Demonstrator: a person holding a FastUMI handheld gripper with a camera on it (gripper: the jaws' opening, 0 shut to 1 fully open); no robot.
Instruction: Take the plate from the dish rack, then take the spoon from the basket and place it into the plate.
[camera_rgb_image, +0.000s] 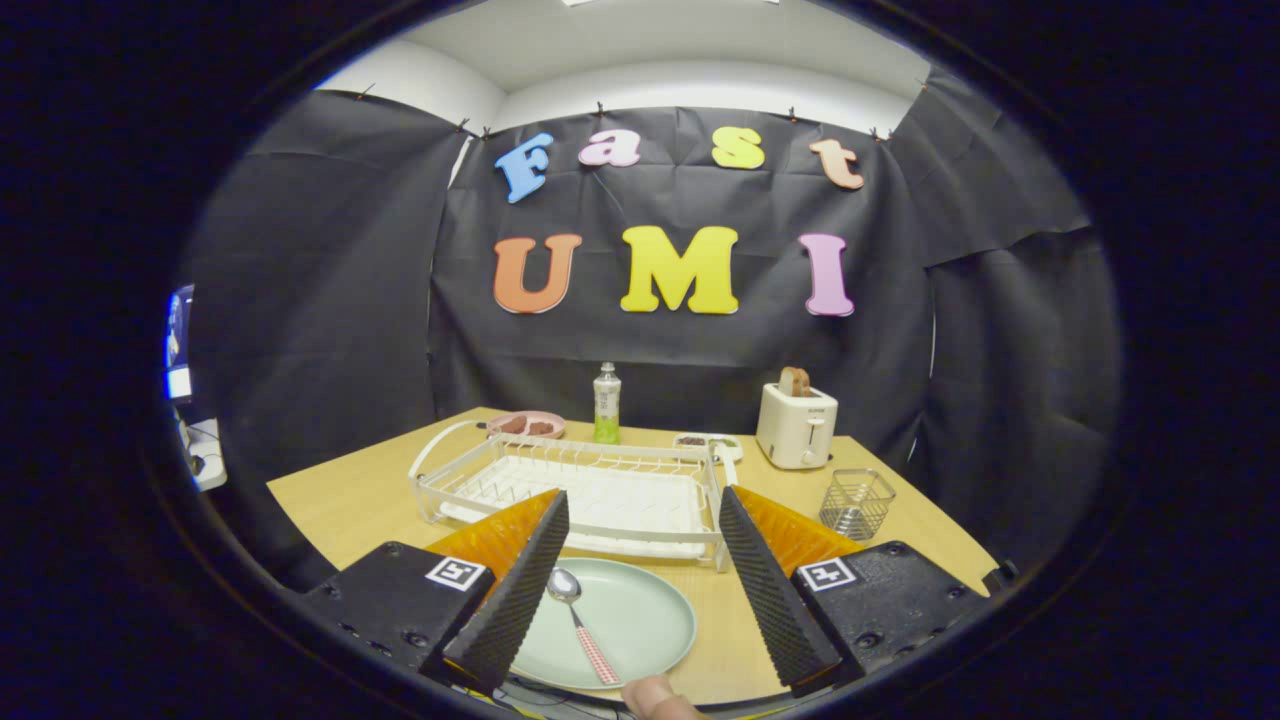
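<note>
A fingertip (655, 697) of the person's hand lies nearest the camera, touching the handle end of the spoon (580, 617). My jaws (640, 575) stand wide apart and hold nothing; the plate (640, 625) lies on the surface (350, 500) between my two fingers (520, 590), with my left finger overlapping its left rim. The spoon rests in the plate, bowl toward the dish rack (570, 490), its checked handle pointing back to the plate's near rim. The plate's far edge lies just before the front rail of the dish rack, which stands empty just beyond my fingertips. To the right of the rack, near the right edge of the surface, stands the wire basket (857, 503), apart from the rack, with bare surface between them and more bare surface running from the plate's right rim to my right finger. Left of the rack, a broad strip of surface runs to the left edge. Along the far edge stand a pink dish (527, 425) with dark pieces in it, an upright bottle (606, 404), a small flat tray (707, 442) and a toaster (796, 425) with a slice in its slot. The bottle's label and the small mark on the toaster are too small to read. Square coded markers (458, 572) sit on my two finger mounts.
</note>
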